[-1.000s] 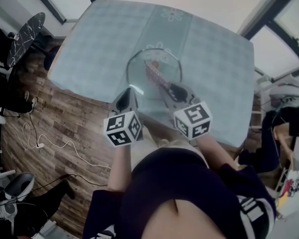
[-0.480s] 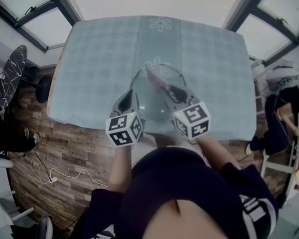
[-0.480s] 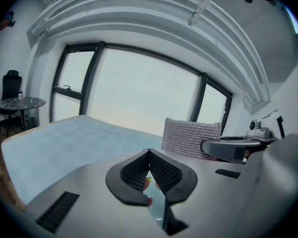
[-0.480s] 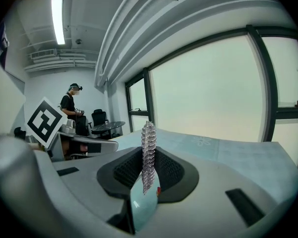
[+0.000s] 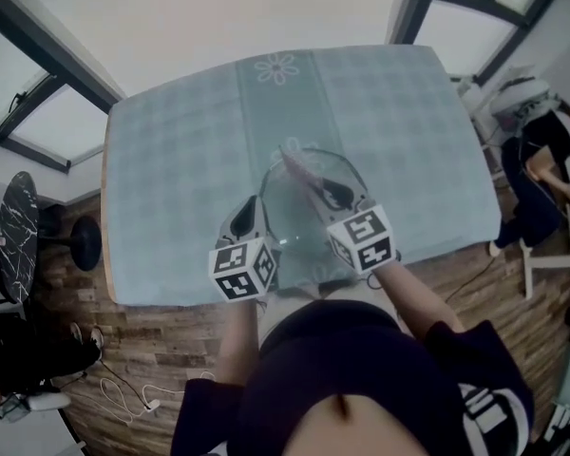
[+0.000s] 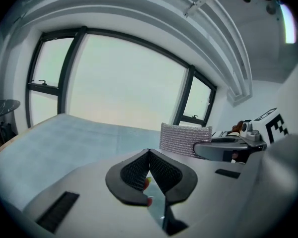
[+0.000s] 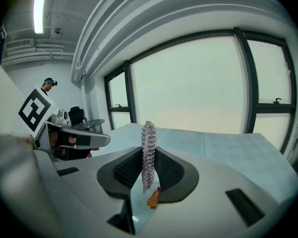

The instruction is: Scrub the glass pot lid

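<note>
Head view | left gripper (image 5: 250, 212) clamped tight on glass pot lid (image 5: 304, 218) rim | right gripper (image 5: 332, 191) pinching silver scourer (image 5: 298, 166) over the glass | both swung together, grips unchanged: scrubbing likely under way

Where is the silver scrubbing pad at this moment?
The pad stands clamped in the right gripper, near the middle of the head view, over the glass pot lid held by the left gripper.

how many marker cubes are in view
2: one cube on the left gripper, which holds the lid; one on the right gripper, which holds the scrubber. None seems hidden.
</note>
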### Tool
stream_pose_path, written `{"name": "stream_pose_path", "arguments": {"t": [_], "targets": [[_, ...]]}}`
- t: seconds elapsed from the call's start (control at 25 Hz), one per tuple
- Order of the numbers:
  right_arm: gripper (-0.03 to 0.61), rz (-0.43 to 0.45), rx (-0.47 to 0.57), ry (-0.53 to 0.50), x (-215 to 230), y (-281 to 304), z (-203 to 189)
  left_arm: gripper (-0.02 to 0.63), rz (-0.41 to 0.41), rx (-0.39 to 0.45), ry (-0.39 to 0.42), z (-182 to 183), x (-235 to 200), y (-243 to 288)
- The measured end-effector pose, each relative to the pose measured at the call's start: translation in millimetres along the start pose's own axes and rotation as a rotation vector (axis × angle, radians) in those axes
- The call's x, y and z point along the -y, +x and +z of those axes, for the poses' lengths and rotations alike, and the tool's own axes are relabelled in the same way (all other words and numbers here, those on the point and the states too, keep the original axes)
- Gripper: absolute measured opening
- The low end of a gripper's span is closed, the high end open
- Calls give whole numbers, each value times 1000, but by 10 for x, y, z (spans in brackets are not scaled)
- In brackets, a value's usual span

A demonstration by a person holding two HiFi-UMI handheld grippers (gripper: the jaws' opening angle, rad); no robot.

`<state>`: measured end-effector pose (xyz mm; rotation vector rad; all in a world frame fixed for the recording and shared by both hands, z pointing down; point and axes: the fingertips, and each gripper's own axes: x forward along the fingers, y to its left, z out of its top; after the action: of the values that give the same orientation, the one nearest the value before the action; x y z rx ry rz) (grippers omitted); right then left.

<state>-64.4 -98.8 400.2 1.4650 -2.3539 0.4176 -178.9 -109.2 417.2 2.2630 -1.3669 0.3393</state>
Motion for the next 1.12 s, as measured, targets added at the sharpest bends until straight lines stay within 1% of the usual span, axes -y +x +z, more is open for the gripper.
{"name": "stream_pose_path", "arguments": {"t": [0.12,0.32,0.44,0.64,0.96,1.12], "targets": [[77,-64,-12,7,98,142,-18,2,-49,-26,10,12,-74,175],[77,-144,-69,26,148,297,-136,2,-111,-72,12,-65,-180,346],[77,-174,-103,28,171,395,-192,2,-134,-94,6,-116,-232,463],[77,-224,-157,5,243,563,-305,2,-185,-132,26,-220,-278,640],[77,-260,-243,-42,304,804,-501,2,-195,-185,13,-329,-364,847],[77,-263,-264,-77,305,890,-548,2,-188,-200,7,-381,-417,901]]}}
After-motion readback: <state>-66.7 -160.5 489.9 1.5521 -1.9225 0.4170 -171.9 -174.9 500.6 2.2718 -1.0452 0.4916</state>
